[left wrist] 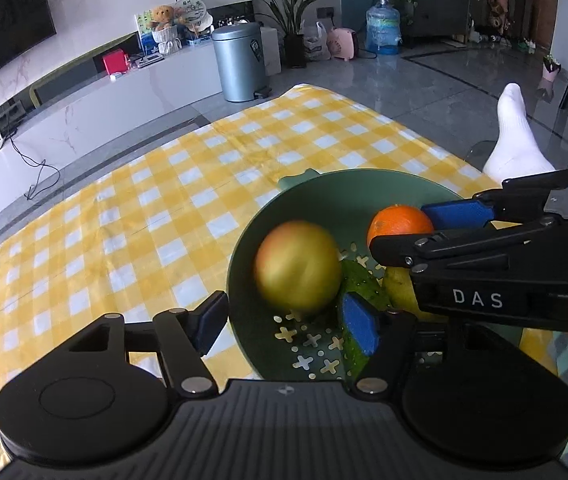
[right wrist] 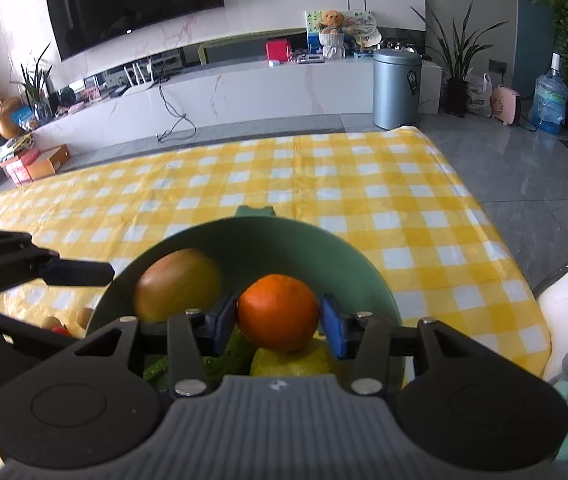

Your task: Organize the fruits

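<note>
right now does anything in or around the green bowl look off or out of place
Mostly tidy. One thing stands out: a few small fruits, brownish and red, lie on the checked cloth outside the green bowl, beside its left wall, while the apple, orange and the rest sit inside. Nothing looks spilled or damaged.

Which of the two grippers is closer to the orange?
The right gripper: its blue pads sit on either side of the orange inside the green bowl. The left gripper is open at the bowl's near rim, around the blurred apple.
</note>
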Demonstrator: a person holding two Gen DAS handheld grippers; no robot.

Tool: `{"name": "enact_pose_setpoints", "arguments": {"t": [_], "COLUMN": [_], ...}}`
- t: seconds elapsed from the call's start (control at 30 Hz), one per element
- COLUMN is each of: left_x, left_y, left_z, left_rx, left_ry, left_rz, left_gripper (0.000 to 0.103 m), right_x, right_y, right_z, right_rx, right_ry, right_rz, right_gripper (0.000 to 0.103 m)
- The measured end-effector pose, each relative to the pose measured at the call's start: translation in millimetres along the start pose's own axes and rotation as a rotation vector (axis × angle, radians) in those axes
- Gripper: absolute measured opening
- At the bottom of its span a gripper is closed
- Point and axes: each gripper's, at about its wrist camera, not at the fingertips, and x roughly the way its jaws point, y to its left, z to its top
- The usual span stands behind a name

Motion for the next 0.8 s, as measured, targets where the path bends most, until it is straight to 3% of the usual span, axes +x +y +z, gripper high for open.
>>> {"name": "enact_pose_setpoints", "arguments": {"t": [0.13,0.3,0.57,0.8], "left_x": [-1,-12,-41,-65], "left_y": [2,4,10,21], "left_z": [-2,-6,-13,-25], "left_rx": [-0.014,-0.04,-0.091,-0.151], "left_ry": [0.001,-0.033,-0.075,-0.081], "left_rz": [-0.008,-0.021,-0.007,0.011], "left_gripper": [0.077,0.077,0.078,0.078], "right_x": [2,-3,-17,-35], "right_y": [1,0,7,21], "right_z": [-1,-2,-8,-17], "right_rx": [0.006,0.017,-0.001,-0.021], "right_ry": [0.01,-0.01,-0.081,-0.173], "right_rz": [0.003,-0.015,-0.06,-0.065], "right_gripper": [0.045,0.057,0.074,0.079]}}
